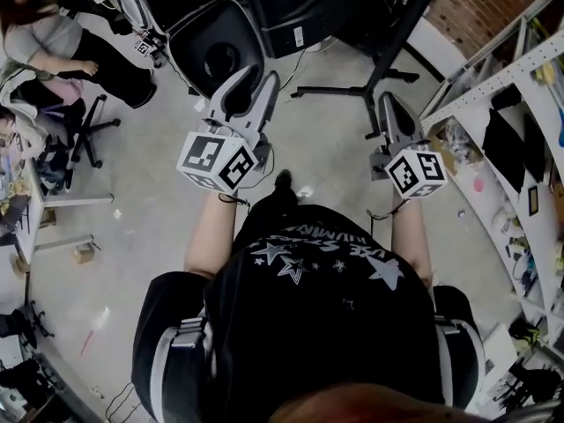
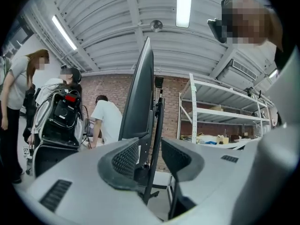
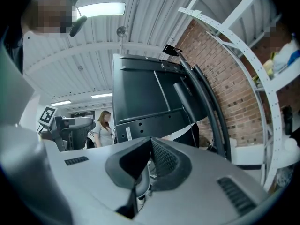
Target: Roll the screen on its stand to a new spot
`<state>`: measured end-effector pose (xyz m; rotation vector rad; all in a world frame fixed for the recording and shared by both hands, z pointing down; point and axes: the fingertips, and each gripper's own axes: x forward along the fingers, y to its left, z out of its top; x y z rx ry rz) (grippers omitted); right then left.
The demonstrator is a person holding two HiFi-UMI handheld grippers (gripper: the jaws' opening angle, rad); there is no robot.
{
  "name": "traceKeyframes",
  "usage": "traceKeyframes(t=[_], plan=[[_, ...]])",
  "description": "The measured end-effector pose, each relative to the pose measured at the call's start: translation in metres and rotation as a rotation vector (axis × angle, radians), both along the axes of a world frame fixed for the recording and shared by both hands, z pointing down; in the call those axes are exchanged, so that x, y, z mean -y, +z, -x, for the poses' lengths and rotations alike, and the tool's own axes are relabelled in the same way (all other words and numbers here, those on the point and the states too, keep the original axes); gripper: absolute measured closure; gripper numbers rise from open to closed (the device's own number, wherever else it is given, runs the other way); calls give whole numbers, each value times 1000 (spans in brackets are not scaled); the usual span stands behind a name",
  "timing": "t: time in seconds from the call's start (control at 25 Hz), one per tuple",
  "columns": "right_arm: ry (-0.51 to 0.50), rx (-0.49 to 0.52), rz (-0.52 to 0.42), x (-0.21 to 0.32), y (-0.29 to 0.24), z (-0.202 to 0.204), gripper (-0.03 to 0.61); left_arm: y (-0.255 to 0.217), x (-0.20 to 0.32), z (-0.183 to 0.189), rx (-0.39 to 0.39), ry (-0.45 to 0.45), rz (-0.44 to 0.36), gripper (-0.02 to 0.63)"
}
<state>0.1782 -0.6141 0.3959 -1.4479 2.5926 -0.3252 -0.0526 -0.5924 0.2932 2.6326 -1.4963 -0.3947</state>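
Black and flat, the screen (image 1: 295, 3) is seen at twelve o'clock from the person in the head view. It is carried on a dark stand (image 1: 401, 33) whose floor legs (image 1: 344, 89) are spread toward one o'clock. Wheels under those legs cannot be made out.

The left gripper (image 1: 256, 79) is held at eleven o'clock, just short of the screen. Its jaws are parted and nothing is pressed between the pads. In the left gripper view the stand's post is only glimpsed beyond the gap. The right gripper (image 1: 389, 102) is held at one o'clock, near the post, with its jaws brought together on nothing.

A hold has probably yet to be taken. The post should be gripped rather than the thin panel, and both grippers are best set on it before any push. The push should be kept low and steady so the tall load is not tipped.

A black case (image 1: 220, 55) at eleven o'clock, a loose cable (image 1: 304, 60) and the shelving (image 1: 520, 77) at two o'clock must be cleared.
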Motion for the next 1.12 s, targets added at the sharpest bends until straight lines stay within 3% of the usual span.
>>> traceKeyframes(t=[0.28,0.44,0.76,0.96,1.12], plan=[[23,-5,-35,43,-14,19,572,-10,54,11,37,47,-30,290],[53,-2,-41,62,-18,19,572,-18,84,7,38,95,-47,231],[117,-29,-49,82,-26,23,572,-42,129,-3,74,172,-92,218],[155,-41,-56,91,-31,19,572,-48,146,-8,46,196,-98,219],[181,-43,-56,88,-33,24,572,-51,144,-13,107,242,-114,221]])
